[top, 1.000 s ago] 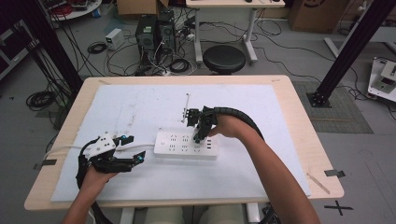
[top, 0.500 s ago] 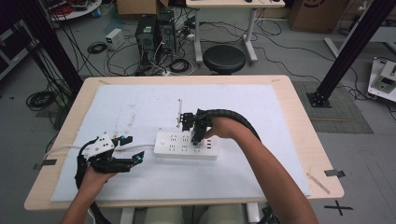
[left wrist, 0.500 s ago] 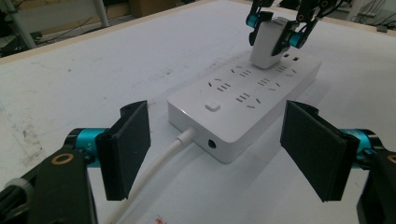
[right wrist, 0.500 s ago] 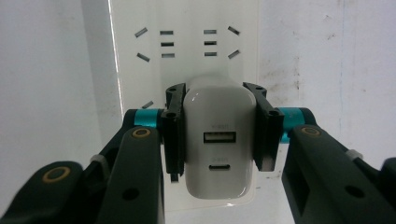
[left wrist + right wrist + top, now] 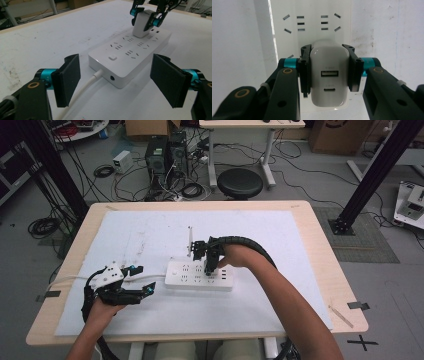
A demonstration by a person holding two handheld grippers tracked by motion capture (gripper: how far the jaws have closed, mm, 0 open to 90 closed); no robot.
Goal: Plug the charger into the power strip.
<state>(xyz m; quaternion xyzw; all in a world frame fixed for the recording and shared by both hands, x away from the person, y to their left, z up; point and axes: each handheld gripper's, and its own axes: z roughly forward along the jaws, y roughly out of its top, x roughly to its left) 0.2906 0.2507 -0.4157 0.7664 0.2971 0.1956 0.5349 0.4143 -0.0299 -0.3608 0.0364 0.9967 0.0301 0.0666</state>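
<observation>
White charger (image 5: 329, 75): smooth hard plastic, probably light and a bit slippery; best held on its two flat sides.
Place: on the power strip (image 5: 125, 58), far end.
Right gripper (image 5: 329, 72): closed on the charger.
Left gripper (image 5: 116, 80): open, empty, near the cable (image 5: 85, 90) end.

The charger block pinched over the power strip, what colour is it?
White charger block, glossy, clearest in the right gripper view.
</observation>
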